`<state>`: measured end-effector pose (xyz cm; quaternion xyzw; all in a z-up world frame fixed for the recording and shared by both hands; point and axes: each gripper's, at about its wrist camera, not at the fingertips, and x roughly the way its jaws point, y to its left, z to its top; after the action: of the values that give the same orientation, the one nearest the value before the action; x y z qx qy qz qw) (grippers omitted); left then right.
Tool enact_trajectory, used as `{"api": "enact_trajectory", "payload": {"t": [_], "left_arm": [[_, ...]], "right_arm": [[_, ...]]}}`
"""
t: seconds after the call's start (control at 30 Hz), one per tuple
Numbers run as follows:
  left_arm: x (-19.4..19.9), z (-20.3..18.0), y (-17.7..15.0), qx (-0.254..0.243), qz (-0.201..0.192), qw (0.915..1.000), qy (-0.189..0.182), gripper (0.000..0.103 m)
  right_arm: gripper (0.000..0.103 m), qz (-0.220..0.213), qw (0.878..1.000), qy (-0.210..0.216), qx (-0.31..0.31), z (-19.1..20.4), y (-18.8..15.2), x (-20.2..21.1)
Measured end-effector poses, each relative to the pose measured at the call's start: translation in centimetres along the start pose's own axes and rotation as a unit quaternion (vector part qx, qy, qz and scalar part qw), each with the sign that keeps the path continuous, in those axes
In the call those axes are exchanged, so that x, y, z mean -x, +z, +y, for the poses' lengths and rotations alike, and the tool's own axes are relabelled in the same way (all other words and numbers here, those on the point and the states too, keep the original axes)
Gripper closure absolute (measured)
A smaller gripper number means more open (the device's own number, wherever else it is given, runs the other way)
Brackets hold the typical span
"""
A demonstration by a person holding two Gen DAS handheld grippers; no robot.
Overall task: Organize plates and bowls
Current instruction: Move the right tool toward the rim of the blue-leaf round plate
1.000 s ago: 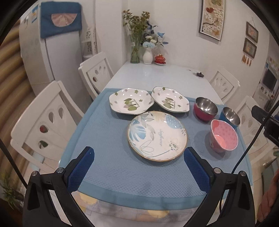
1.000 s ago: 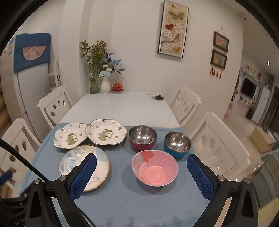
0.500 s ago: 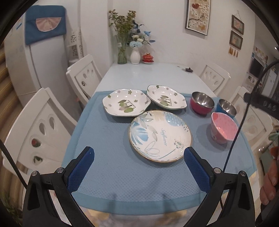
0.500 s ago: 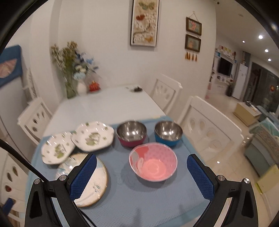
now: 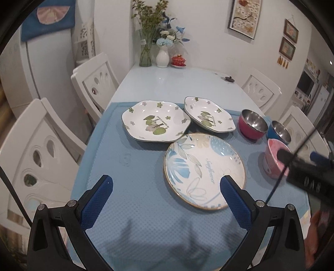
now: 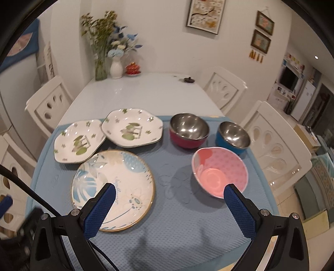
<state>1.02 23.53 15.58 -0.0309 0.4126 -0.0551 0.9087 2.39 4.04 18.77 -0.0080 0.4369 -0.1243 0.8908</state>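
Right gripper (image 6: 169,205) nearest pink bowl (image 6: 219,172), just ahead-right; left gripper (image 5: 166,196) faces round plate (image 5: 204,171); both fingers wide, empty.

A home dining room: a white desk (image 6: 133,91) ringed by carved white chairs (image 6: 225,89), flower vases (image 6: 116,66) at its far end, framed pictures (image 6: 205,15) on the wall, and a living area with a television (image 6: 289,78) beyond.
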Motion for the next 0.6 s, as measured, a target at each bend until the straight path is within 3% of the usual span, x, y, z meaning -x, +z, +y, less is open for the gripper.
{"api": "enact_trajectory", "payload": {"t": [0.17,0.33,0.47,0.6], "left_arm": [[-2.2,0.9,0.8,-0.004,0.008,1.0,-0.004,0.001],[-4.3,0.6,1.4,-0.024,0.024,0.9994,-0.011,0.001],[-5.6,0.5,1.7,-0.028,0.034,0.9989,-0.017,0.001],[-6.1,0.4,1.7,-0.031,0.041,0.9985,-0.02,0.001]], "right_arm": [[0.0,0.025,1.0,0.007,-0.014,0.3,0.1,-1.9],[0.0,0.022,0.999,0.004,-0.029,0.4,0.9,-3.2],[0.0,0.026,1.0,0.001,-0.008,1.4,1.0,-4.1],[0.0,0.062,0.998,0.018,0.019,2.5,0.5,-5.6]]}}
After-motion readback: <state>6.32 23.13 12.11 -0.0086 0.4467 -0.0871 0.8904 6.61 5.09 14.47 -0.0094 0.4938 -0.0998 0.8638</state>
